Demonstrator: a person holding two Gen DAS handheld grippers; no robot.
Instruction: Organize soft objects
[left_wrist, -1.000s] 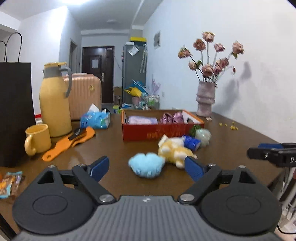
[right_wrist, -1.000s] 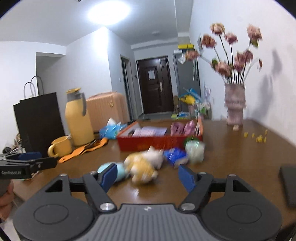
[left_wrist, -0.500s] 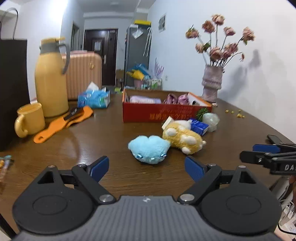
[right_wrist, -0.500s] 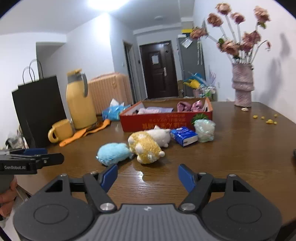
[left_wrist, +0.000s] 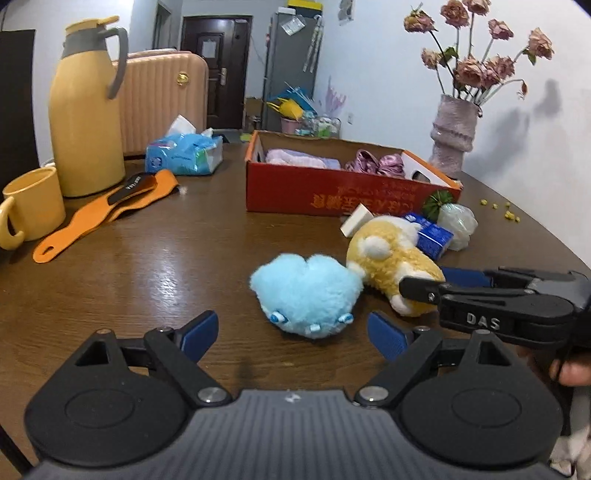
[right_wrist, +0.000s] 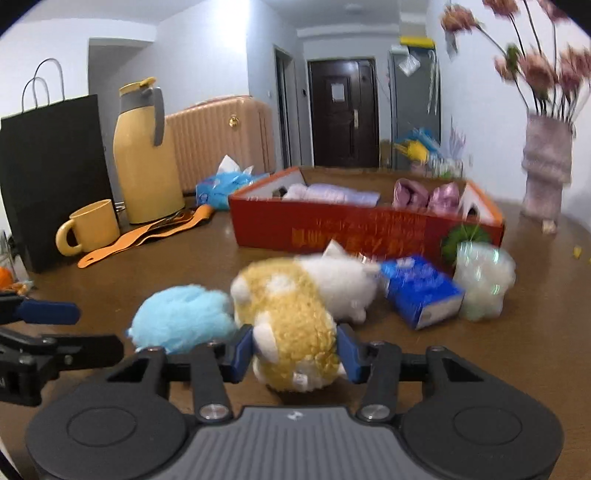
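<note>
A light blue plush (left_wrist: 306, 295) lies on the brown table (left_wrist: 166, 258), just ahead of my left gripper (left_wrist: 293, 334), whose jaws stand wide open and short of it. Touching the blue one, a yellow plush (right_wrist: 291, 332) sits between the closing jaws of my right gripper (right_wrist: 295, 352), and both blue pads touch its sides. A white plush (right_wrist: 343, 284) lies behind the yellow one. Further back stands a red cardboard box (right_wrist: 332, 229) holding lilac and pink soft items.
A blue packet (right_wrist: 421, 295) and a plastic-wrapped ball (right_wrist: 480, 280) lie right of the toys. On the left are a yellow flask (left_wrist: 86, 122), a yellow mug (left_wrist: 33, 206), an orange strap (left_wrist: 99, 218), a tissue pack (left_wrist: 184, 153) and a black bag (right_wrist: 51, 177). A vase (left_wrist: 454, 136) stands back right.
Both grippers moved forward and down toward the toys. The right jaws narrowed around the yellow plush; the left jaws stayed wide, closer to the blue plush.
</note>
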